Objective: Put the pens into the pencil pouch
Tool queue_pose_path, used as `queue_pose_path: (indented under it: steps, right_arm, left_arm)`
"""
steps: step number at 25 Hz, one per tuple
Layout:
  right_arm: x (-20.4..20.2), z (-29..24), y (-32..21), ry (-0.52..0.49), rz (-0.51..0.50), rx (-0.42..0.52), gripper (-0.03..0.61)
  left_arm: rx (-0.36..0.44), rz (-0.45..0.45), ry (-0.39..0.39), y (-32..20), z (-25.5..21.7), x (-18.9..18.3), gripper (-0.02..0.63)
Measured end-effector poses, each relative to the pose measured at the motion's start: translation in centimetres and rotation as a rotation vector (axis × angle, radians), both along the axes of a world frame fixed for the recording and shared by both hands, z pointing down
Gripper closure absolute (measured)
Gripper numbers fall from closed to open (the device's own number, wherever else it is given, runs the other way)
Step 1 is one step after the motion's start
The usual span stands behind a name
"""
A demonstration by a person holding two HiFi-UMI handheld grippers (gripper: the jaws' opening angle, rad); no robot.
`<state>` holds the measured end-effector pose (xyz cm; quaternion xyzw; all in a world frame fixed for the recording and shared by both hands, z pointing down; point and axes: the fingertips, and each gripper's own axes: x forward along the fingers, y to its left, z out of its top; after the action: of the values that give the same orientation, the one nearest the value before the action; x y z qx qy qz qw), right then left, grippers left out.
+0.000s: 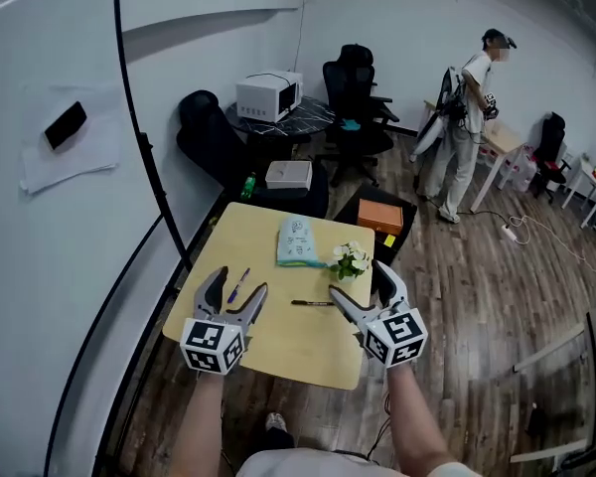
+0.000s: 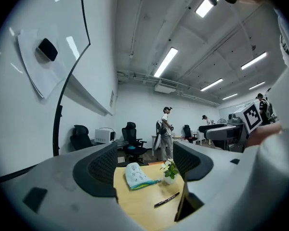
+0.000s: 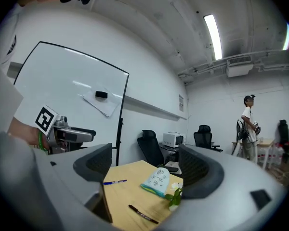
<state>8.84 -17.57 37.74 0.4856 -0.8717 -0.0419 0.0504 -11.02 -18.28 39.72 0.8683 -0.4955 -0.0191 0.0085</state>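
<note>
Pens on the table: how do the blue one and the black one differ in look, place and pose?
The blue pen is blue-bodied; the black pen is dark throughout. The blue pen lies toward the table's left side, the black pen nearer the plant. In the head view the blue pen runs diagonally, the black pen straight across. Both lie flat outside the pencil pouch.

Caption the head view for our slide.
Left gripper and right gripper, jaws apart, above a table with blue pen, black pen, pouch and plant.
</note>
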Motion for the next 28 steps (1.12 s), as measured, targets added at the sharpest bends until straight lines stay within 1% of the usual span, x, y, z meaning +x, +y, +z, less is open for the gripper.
queue_pose_path:
  steps: [4, 8, 12, 16, 23, 28]
  right_arm:
    - [-0.6, -0.2, -3.2, 0.003, 0.028, -0.004, 0.168]
    - [-0.1, 0.5, -5.7, 0.004, 0.041, -0.025, 0.177]
    - [0.4, 1.2, -7.6, 0.004, 0.026, -0.030, 0.186]
    - [0.7, 1.9, -8.7, 0.009, 0.002, -0.039, 0.192]
    - [1.1, 2.9, -10.1, 0.001, -0.001, -0.065, 0.199]
    - [1.4, 4.7, -10.9, 0.000, 0.020, -0.106, 0.201]
  left_arm:
    - [-0.016, 0.044, -0.004, -3.8, 0.3, -0.2, 0.281]
    - [-0.037, 0.075, -0.008, -6.7, 1.1, 0.6, 0.281]
    - [-0.053, 0.085, -0.017, -8.8, 2.0, 1.6, 0.281]
    - [-0.075, 0.084, -0.026, -9.7, 3.1, 2.6, 0.281]
    - [-0.141, 0.130, -0.075, -12.2, 6.2, 4.4, 0.281]
    - [-0.214, 0.192, -0.145, -15.6, 10.3, 6.4, 0.281]
